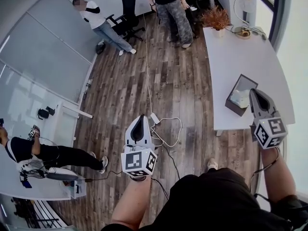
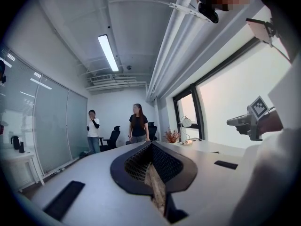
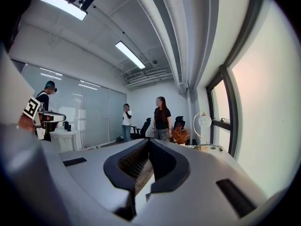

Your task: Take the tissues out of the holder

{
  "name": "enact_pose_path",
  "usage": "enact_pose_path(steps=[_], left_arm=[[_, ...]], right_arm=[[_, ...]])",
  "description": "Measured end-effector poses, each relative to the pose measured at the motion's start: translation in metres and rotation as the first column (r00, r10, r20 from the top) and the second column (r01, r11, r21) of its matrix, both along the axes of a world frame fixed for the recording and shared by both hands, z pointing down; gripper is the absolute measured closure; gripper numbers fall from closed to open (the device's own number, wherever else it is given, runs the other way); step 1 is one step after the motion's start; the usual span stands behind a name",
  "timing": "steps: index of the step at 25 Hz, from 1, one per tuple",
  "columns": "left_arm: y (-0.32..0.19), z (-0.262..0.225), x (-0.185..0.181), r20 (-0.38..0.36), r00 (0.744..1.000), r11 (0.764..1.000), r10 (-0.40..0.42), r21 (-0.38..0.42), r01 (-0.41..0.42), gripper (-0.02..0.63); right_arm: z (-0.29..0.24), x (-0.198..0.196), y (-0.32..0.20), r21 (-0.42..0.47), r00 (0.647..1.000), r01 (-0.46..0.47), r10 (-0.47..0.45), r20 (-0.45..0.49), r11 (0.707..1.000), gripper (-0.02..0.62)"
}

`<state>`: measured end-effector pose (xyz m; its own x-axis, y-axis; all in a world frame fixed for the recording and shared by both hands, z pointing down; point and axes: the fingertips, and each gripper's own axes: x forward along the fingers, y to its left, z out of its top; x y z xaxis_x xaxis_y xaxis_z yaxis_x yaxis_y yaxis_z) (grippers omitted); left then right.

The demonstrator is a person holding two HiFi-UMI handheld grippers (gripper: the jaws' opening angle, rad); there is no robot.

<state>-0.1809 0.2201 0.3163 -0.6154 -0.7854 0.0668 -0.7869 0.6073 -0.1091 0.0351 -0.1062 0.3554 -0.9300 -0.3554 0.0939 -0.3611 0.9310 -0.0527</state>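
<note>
Tissue holder (image 1: 236,100): its near right corner is covered by the right gripper (image 1: 254,92).
Tissues (image 1: 239,98): only the top shows; the rest is inside the holder.
Standing person (image 1: 172,6): head cut off by the top edge of the head view.
Seated person (image 1: 33,154): partly cut off at the left edge.
Items on side desk (image 1: 46,112): too small to tell.

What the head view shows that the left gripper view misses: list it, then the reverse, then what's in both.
Only the head view: the tissue holder, the loose cables and a seated person at lower left.
Only the left gripper view: the ceiling light and the window.
Both: the person in a white shirt, the person in a black top, the office chair, the dried plant, the desk lamp, the white table, the left tool and the right tool.
</note>
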Motion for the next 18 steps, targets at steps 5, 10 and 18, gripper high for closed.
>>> enact_pose_path(steps=[5,10,18], left_arm=[[-0.037,0.008,-0.008,0.0,1.0,1.0,0.028,-0.006,-0.028,0.601],[-0.08,0.008,-0.034,0.007,0.996,0.996,0.091,0.007,-0.091,0.601],[-0.172,0.024,-0.075,-0.034,0.964,0.965,0.262,0.004,-0.262,0.601]], right_arm=[[0.011,-0.011,-0.025,-0.021,1.0,-0.011,0.01,-0.013,1.0,0.591],[0.011,-0.021,-0.051,-0.01,0.998,-0.06,0.06,-0.013,0.998,0.589],[0.024,-0.015,-0.081,-0.008,0.977,-0.201,0.199,-0.079,0.98,0.589]])
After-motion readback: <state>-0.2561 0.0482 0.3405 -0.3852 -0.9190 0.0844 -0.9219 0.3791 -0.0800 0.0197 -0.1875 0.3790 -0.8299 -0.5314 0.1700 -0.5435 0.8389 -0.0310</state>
